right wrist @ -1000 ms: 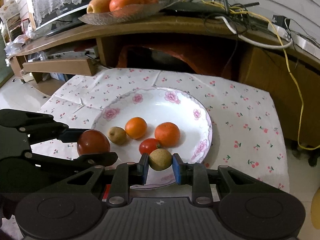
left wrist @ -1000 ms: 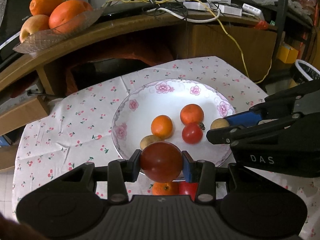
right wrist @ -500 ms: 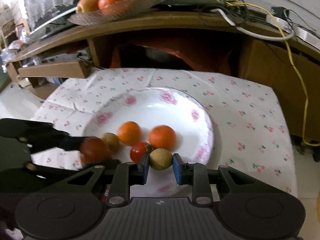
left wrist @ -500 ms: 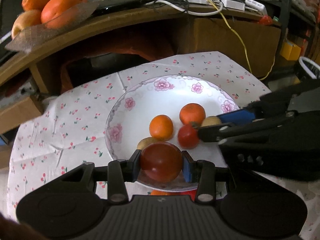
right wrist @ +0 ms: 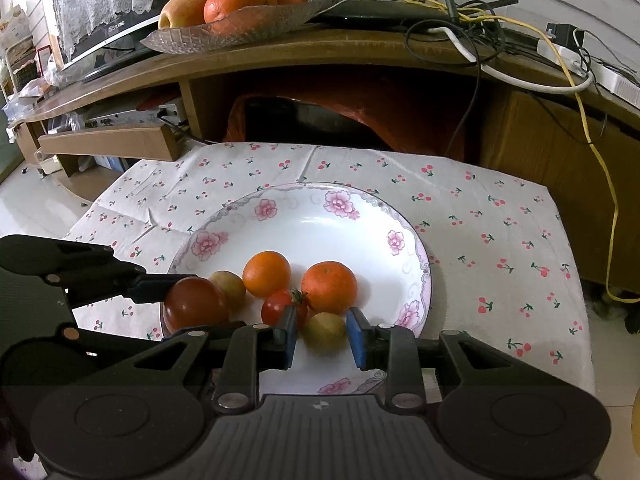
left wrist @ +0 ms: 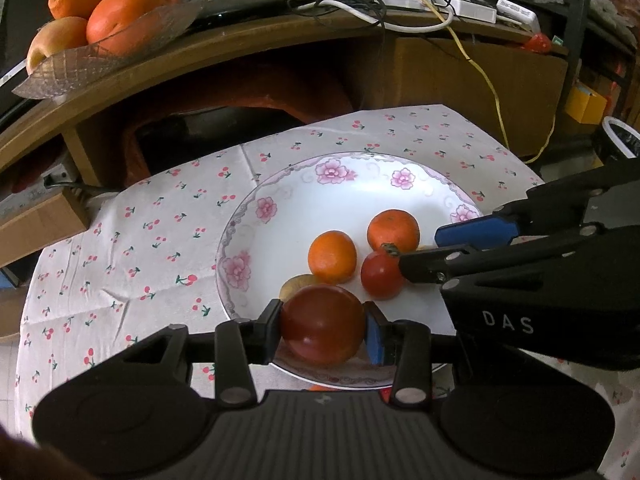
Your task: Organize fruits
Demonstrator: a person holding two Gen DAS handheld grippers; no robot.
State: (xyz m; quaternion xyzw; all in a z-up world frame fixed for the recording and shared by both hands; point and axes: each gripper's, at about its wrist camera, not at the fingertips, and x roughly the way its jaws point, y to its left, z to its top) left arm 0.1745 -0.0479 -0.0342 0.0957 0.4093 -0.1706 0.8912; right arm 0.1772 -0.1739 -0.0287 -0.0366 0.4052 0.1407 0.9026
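A white flowered plate [left wrist: 352, 200] [right wrist: 360, 236] lies on the cherry-print cloth. On it are two oranges [left wrist: 332, 257] [right wrist: 329, 287], a small red tomato [left wrist: 380, 274] [right wrist: 280, 307] and a small yellow-brown fruit [right wrist: 229, 289]. My left gripper [left wrist: 322, 323] is shut on a large dark red tomato [left wrist: 322, 325] [right wrist: 195, 307] over the plate's near-left rim. My right gripper [right wrist: 322, 334] is open; a second small yellow-brown fruit [right wrist: 324, 330] sits on the plate between its parted fingers.
A wooden shelf [right wrist: 320, 48] runs behind the low table, with a glass dish of oranges and apples [right wrist: 232, 0] [left wrist: 100, 32] and tangled cables [right wrist: 480, 32]. The cloth's right side [right wrist: 500, 248] is bare. Some fruit shows under the left gripper, off the plate.
Both grippers moved forward over the plate. The right gripper has opened and let go of the yellow-brown fruit, which now rests on the plate. The left still holds the large tomato.
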